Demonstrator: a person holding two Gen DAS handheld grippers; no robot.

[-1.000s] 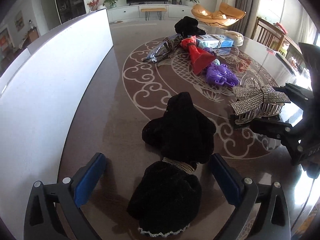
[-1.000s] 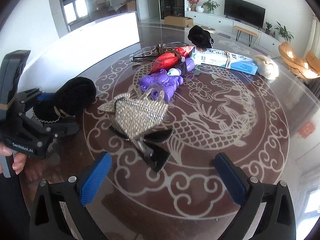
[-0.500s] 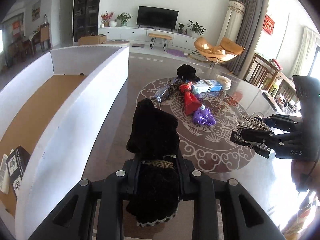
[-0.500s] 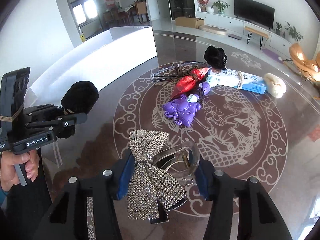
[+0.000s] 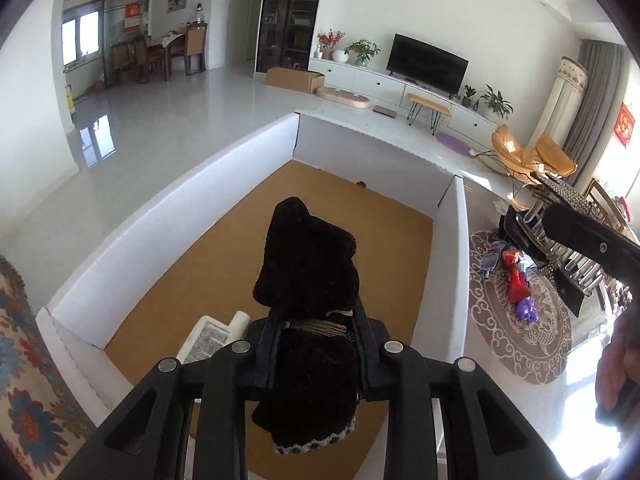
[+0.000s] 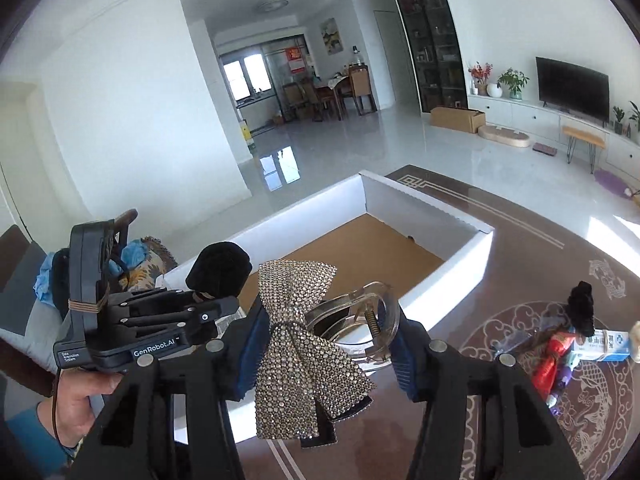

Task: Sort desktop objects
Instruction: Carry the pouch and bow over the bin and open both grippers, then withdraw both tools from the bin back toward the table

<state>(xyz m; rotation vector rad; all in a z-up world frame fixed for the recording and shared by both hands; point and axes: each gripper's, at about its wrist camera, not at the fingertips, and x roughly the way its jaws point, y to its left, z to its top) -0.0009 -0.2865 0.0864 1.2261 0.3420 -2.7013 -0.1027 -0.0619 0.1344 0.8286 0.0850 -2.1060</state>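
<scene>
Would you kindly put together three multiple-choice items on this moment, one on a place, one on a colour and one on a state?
1. Where is the black velvet bow?
A. lying on the table
B. held over the white box
C. on the orange chair

2. What colour is the floor inside the box?
A. brown
B. blue
C. green

3. What state is the right gripper in?
A. open and empty
B. shut on the rhinestone bow clip
C. shut on a red toy

Answers:
1 B: the left gripper pinches it at its middle above the box's floor.
2 A: bare cardboard brown shows between the white walls.
3 B: its blue pads press the clip from both sides.
</scene>
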